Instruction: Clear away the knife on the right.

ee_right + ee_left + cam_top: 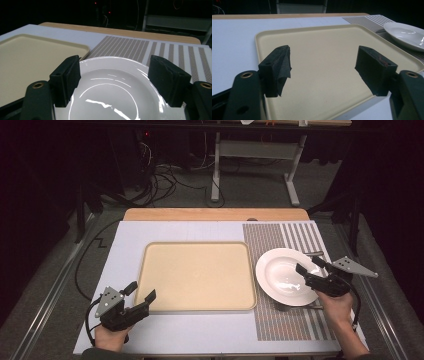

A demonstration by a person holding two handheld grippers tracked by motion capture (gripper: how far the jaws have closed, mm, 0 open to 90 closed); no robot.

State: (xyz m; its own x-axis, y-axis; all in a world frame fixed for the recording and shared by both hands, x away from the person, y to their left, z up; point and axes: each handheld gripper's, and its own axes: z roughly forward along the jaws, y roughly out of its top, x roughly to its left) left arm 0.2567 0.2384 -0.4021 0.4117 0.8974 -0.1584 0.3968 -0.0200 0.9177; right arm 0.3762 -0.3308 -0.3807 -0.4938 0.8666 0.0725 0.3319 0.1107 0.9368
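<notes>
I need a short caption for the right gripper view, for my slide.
Open right hand-held gripper poised over a white plate, beside a beige tray.

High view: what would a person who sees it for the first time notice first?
The shiny white plate on the striped mat at the table's right stands out, with the open right gripper over its right part. Beside it, in the middle, lies a large beige tray; the open left gripper hovers at its near left corner.
</notes>
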